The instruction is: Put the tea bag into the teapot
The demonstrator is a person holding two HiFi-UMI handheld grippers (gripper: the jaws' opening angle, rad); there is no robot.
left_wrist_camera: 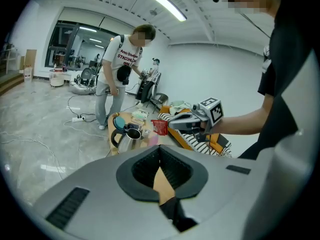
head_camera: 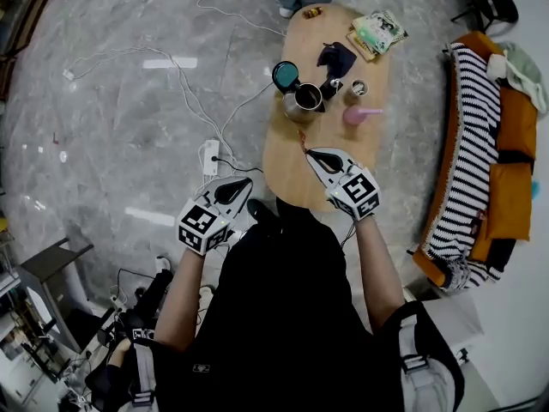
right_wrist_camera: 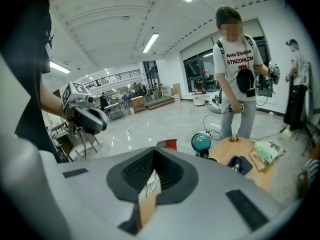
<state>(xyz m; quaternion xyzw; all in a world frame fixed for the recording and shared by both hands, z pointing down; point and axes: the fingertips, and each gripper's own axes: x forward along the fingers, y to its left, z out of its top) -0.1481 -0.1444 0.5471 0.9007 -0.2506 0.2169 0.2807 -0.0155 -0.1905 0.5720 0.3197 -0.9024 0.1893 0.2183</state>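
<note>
Oval wooden table (head_camera: 287, 168) on marble floor (head_camera: 120, 118) carries: metal teapot (head_camera: 303, 101), dark cloth (head_camera: 336, 58), small cup (head_camera: 358, 87), pink container (head_camera: 357, 115), packets (head_camera: 378, 33).

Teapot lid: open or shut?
Open. The teal lid is tipped back off the rim of the teapot; head view looks into its uncovered mouth.

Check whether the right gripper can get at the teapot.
Probably yes: the right gripper, shut on the tea bag, hangs over the near end of the table, and nothing stands between it and the open teapot.
</note>
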